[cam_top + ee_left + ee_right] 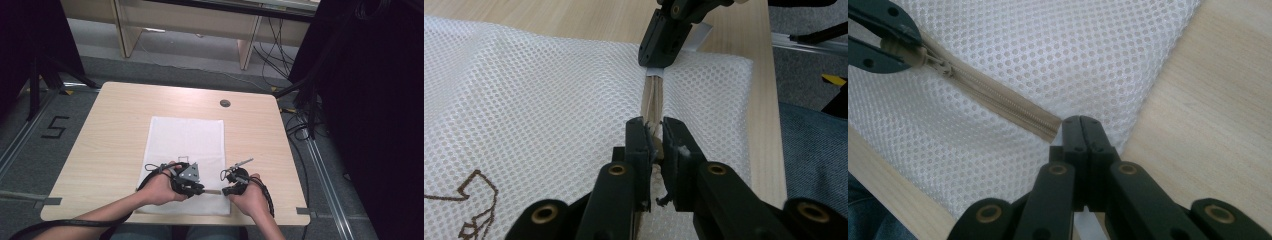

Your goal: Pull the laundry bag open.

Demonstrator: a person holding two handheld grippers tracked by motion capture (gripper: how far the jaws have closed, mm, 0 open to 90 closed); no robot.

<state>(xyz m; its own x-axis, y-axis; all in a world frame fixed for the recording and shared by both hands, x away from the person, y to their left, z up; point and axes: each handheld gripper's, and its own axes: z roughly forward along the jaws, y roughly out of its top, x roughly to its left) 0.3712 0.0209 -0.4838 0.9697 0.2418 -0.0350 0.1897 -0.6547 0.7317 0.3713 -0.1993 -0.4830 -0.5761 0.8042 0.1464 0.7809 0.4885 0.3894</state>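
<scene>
A white rectangular mesh laundry bag [186, 145] is lying flat on the pale wooden bench [110, 130], its long axis running from near edge to far. A brown embroidered mark [474, 210] is showing on the mesh; it cannot be read. A black "5" [54, 127] is marking the floor at left. The left tool [653, 135] is pinching the beige zipper pull [654, 131] near the bag's near edge. The right tool [1080, 122] is sitting clenched on the end of the beige zipper tape [998, 100], which is running left to right.

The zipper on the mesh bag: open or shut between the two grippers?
Shut: the zipper teeth are meshed from the left gripper to the right gripper.
</scene>
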